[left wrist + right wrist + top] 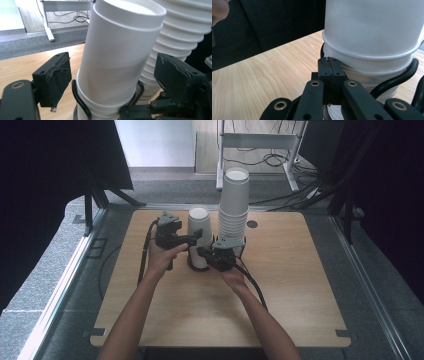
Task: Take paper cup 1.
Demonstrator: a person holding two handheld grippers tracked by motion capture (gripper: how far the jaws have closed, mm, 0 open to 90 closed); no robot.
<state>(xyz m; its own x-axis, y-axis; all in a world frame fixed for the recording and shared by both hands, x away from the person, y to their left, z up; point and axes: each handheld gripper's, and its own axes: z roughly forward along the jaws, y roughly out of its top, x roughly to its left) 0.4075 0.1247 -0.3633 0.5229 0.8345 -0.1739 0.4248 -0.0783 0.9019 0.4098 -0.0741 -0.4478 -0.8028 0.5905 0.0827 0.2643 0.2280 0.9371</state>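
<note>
A short stack of upturned white paper cups point(199, 232) stands mid-table inside a black wire ring point(75, 96). Its top cup point(117, 55) sits tilted and partly lifted off the ones below. My left gripper point(192, 240) comes in from the left; its pads point(58, 83) stand on either side of that top cup with a gap at each side, so it is open. My right gripper point(329, 62) is shut, jaws pressed together, its tip against the lower cup rims and the ring; whether it pinches the ring is hidden. A tall cup stack point(234, 202) stands just right.
The wooden table point(300, 290) has bare room in front and to both sides of the stacks, and a small round hole point(252, 224) behind the tall stack. Beyond it is grey floor with a white desk frame point(260, 142) and cables; dark curtains hang on both sides.
</note>
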